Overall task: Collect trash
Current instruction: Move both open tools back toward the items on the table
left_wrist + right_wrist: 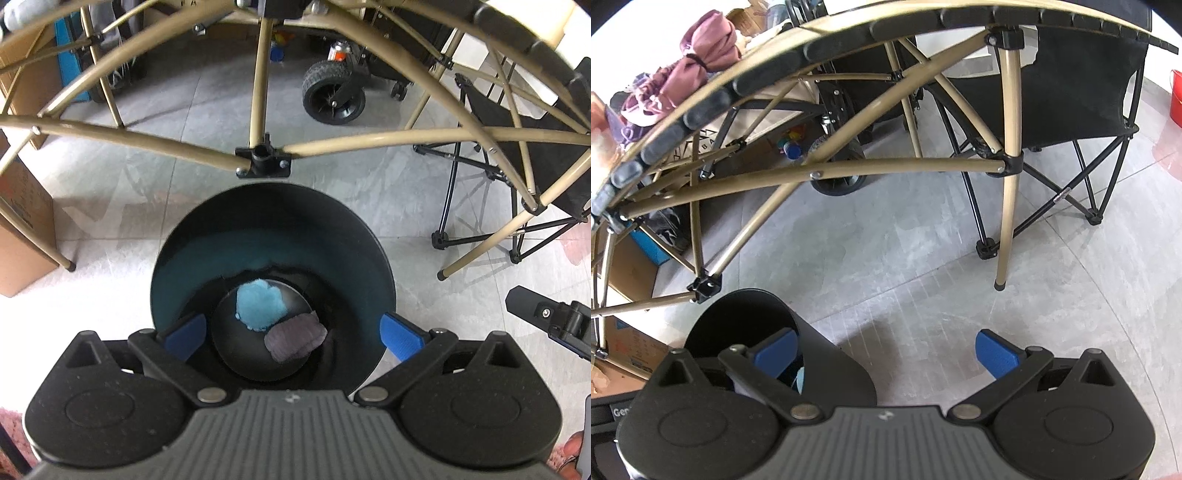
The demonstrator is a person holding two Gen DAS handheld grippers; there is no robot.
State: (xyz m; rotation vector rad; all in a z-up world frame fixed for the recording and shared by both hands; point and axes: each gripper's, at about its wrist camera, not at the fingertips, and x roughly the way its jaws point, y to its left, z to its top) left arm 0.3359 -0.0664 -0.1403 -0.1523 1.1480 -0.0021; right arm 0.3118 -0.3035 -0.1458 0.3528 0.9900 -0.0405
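Note:
A black round trash bin [273, 210] stands on the grey tiled floor under a tan folding table frame. At its bottom lie a blue crumpled wad [260, 304] and a grey crumpled wad [295, 338]. My left gripper [293, 338] is open and empty, right above the bin's mouth, looking straight down into it. My right gripper [886, 349] is open and empty, above the floor just right of the bin [738, 317]; its left finger overlaps the bin's rim. Part of the right gripper shows at the right edge of the left wrist view [554, 321].
The tan table frame's bars [258, 110] and legs [1006, 221] cross above and around the bin. A black folding chair [1071, 92] stands to the right, a wheeled cart [332, 92] behind, cardboard boxes [22, 236] to the left. A red bucket [1174, 96] sits far right.

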